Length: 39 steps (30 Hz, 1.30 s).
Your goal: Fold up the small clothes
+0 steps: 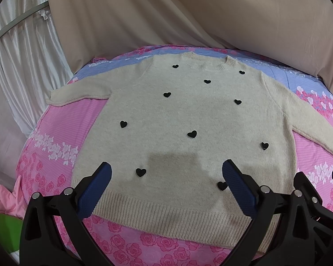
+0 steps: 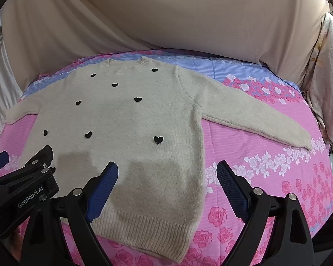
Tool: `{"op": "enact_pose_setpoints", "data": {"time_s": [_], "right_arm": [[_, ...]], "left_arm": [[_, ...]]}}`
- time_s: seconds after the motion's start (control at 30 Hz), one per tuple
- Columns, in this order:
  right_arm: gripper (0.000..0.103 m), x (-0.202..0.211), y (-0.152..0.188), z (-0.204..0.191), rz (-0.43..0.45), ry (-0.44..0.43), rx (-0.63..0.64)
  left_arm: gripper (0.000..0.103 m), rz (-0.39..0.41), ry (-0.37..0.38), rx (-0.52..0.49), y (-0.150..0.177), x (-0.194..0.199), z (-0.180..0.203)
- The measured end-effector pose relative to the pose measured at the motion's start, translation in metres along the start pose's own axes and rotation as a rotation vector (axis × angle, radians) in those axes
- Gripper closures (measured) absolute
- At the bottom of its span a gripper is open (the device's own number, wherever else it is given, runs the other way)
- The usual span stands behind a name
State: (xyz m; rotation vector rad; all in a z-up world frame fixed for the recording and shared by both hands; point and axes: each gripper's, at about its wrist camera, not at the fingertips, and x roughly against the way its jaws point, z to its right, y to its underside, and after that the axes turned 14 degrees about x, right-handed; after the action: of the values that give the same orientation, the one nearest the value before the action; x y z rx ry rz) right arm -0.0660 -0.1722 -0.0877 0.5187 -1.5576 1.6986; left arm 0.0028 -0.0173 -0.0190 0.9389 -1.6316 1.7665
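Spread flat, front up, across a rose-print bedsheet [image 1: 55, 146]: a cream knit sweater [image 1: 188, 115] dotted with black hearts, sleeves out to both sides, apparently laid ready for a first fold. Left gripper [image 1: 166, 175] poised wide apart and empty just above the ribbed hem [image 1: 166, 217], hem between its blue fingers [image 1: 95, 190]. Beside it, right gripper [image 2: 167, 175] likewise wide and empty, straddling the sweater's right side edge, right sleeve [image 2: 255, 119] stretched beyond. Draped beige cloth [image 2: 166, 17] behind.
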Motion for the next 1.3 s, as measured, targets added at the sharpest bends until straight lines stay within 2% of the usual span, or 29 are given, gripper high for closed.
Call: {"op": "enact_pose_setpoints", "data": {"time_s": [0.87, 1.0, 1.03, 1.13, 1.3], "right_arm": [[0.014, -0.014, -0.006, 0.010, -0.042, -0.017, -0.023], [0.014, -0.024, -0.005, 0.020, -0.055, -0.071, -0.050], [0.014, -0.030, -0.004, 0.027, -0.068, -0.086, -0.065], [0.016, -0.051, 0.004, 0.075, -0.091, -0.060, -0.193], [0.018, -0.090, 0.052, 0.231, -0.142, 0.018, -0.579]], "left_arm": [[0.006, -0.012, -0.018, -0.025, -0.001, -0.007, 0.013], [0.005, -0.028, -0.012, -0.027, -0.003, -0.012, 0.019], [0.005, -0.037, -0.002, -0.021, -0.004, -0.013, 0.020], [0.005, -0.049, 0.023, 0.005, -0.008, -0.014, 0.021], [0.005, -0.045, 0.014, 0.009, -0.012, -0.018, 0.031]]}}
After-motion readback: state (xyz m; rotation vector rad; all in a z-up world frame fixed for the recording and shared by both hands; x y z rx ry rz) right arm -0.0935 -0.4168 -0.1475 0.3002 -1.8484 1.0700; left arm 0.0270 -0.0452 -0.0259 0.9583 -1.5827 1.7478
